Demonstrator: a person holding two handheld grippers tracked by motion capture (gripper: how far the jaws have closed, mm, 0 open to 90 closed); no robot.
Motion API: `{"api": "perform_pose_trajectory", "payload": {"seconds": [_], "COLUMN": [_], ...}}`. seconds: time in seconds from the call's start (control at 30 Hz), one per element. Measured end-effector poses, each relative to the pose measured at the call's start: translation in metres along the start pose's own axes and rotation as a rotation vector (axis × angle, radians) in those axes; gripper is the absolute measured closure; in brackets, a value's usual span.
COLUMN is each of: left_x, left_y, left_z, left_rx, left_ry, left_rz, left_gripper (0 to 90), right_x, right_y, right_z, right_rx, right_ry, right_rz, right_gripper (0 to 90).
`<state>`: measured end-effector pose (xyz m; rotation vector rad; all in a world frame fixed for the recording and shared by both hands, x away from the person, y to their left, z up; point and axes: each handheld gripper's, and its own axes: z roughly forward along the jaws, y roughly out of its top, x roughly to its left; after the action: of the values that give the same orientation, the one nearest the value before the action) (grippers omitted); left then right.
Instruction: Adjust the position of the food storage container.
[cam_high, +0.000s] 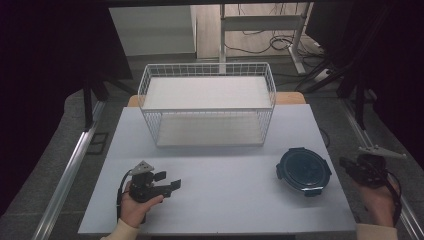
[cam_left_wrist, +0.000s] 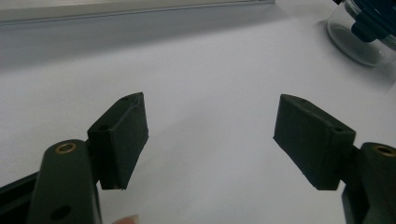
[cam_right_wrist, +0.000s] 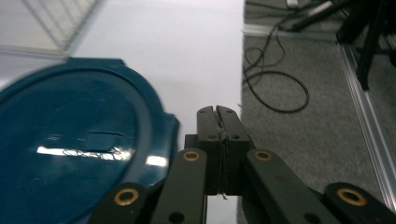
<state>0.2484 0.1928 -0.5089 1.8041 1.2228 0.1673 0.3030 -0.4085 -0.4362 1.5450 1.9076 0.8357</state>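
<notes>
A round container with a dark blue clip-on lid (cam_high: 303, 171) stands on the right side of the white table (cam_high: 225, 200). In the left gripper view the container (cam_left_wrist: 362, 35) appears far off at the top right, with a clear glass body. My right gripper (cam_high: 346, 163) hangs just beyond the table's right edge, beside the container. Its jaws are pressed together with nothing between them, and the right gripper (cam_right_wrist: 218, 116) sits next to the blue lid (cam_right_wrist: 70, 149). My left gripper (cam_high: 170, 181) rests at the front left of the table. The left gripper (cam_left_wrist: 210, 123) is open over bare tabletop.
A white wire basket (cam_high: 207, 102) with a flat shelf stands at the back middle of the table. Grey carpet with loose cables (cam_right_wrist: 275, 79) lies to the right of the table. A metal rail (cam_high: 70, 170) runs along the floor at the left.
</notes>
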Motion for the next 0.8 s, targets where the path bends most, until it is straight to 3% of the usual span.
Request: {"api": "perform_pose_trajectory", "payload": {"seconds": [0.17,0.5,0.8], "left_x": [-0.001,-0.001,-0.001], "left_y": [0.0,-0.001,-0.001], "left_z": [0.001,0.002,0.003], "left_rx": [0.004,0.01,0.016], "left_ry": [0.0,-0.001,0.004], "left_rz": [0.001,-0.001,0.001], "left_gripper": [25.1,25.1,25.2], "right_x": [-0.004,0.007,0.012], "right_y": [-0.007,-0.009,-0.008], "right_z": [0.017,0.033,0.033], "right_rx": [0.05,0.12,0.135], "right_ry": [0.013,0.053,0.029], "right_rz": [-0.002,-0.046,-0.091], "right_gripper": [88.8,89.1,89.4]}}
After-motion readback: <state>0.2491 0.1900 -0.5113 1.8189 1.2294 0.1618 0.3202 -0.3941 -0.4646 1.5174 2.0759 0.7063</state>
